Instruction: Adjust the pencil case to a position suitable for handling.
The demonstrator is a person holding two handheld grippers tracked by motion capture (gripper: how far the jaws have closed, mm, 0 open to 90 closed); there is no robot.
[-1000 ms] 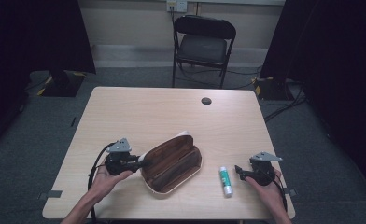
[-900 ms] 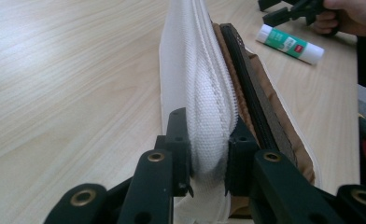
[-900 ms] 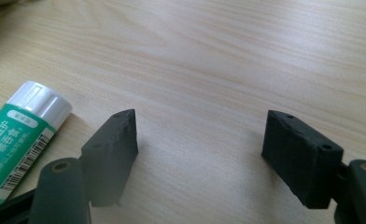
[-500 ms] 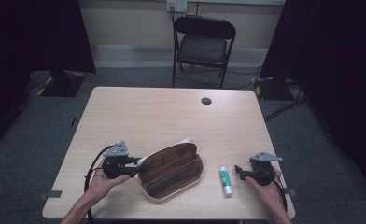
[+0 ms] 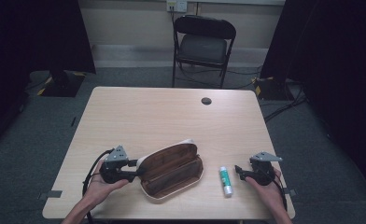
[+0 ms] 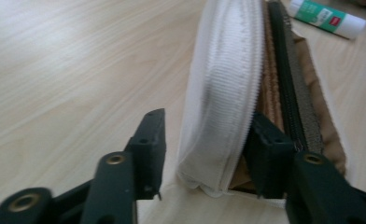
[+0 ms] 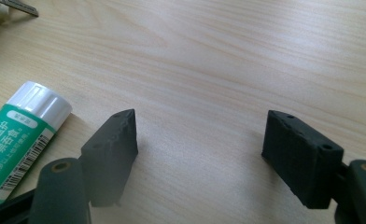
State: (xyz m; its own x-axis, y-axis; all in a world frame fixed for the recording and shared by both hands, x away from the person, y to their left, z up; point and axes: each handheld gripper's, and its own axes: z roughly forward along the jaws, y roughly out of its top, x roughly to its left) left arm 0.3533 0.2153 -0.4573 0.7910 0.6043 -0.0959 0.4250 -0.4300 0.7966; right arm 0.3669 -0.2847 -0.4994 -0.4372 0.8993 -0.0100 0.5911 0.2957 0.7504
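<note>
A pencil case point(image 5: 172, 170) with a white outside and brown lining lies unzipped near the table's front edge. My left gripper point(image 5: 135, 168) is at its left end. In the left gripper view the jaws stand open point(image 6: 208, 119) on either side of the case's white zipped flap point(image 6: 225, 79). The right jaw is against the flap and the left jaw is a little apart from it. A green and white glue stick point(image 5: 226, 181) lies right of the case. My right gripper point(image 5: 237, 169) rests open just right of it, nothing between its jaws point(image 7: 200, 116), with the glue stick point(image 7: 22, 135) beside the left jaw.
The wooden table point(image 5: 172, 116) has a round cable hole point(image 5: 206, 101) near its far edge. A black folding chair point(image 5: 203, 46) stands beyond the table. Dark curtains hang at both sides. The glue stick point(image 6: 328, 16) lies past the case in the left gripper view.
The case's raised flap has come down flatter and the case lies more open. My left gripper has shifted slightly toward the front edge. The right gripper has stayed put.
</note>
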